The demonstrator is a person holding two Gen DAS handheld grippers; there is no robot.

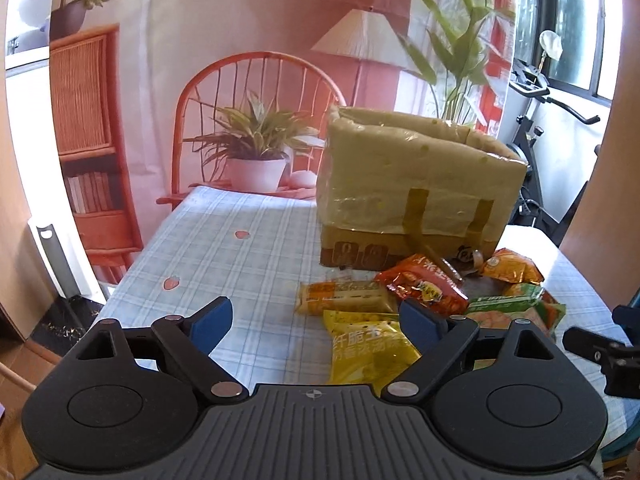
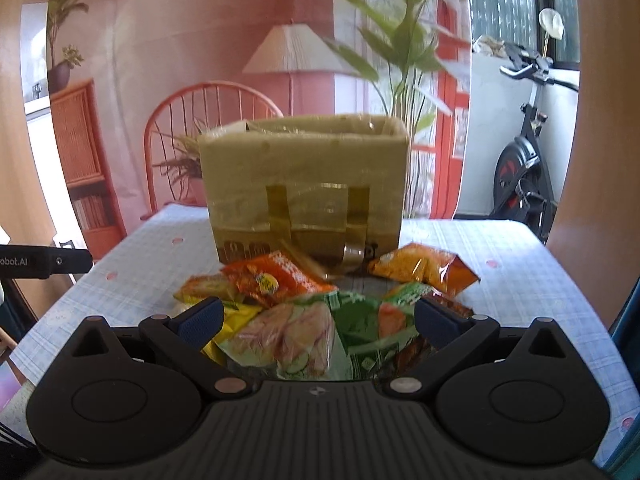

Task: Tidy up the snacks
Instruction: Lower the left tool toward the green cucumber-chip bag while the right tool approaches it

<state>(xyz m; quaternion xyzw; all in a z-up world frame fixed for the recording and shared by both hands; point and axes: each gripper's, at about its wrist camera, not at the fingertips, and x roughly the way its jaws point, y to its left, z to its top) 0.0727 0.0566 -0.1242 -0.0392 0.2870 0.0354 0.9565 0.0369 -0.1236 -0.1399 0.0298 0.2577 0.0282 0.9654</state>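
Hovering over snacks | left hand-held gripper (image 1: 316, 318): jaws apart, nothing clamped, above yellow packet (image 1: 366, 346) | right hand-held gripper (image 2: 318, 320): jaws apart, nothing clamped, above green packet (image 2: 360, 320) | snack pile (image 2: 280, 280): on surface (image 1: 224, 240), just before bag (image 2: 304, 176).

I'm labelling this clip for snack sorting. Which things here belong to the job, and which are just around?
Part of the job:
- yellow tote bag
- yellow snack packet
- red snack packet
- green snack packet
- orange snack packet

Just around:
- checked tablecloth
- exercise bike
- printed room backdrop
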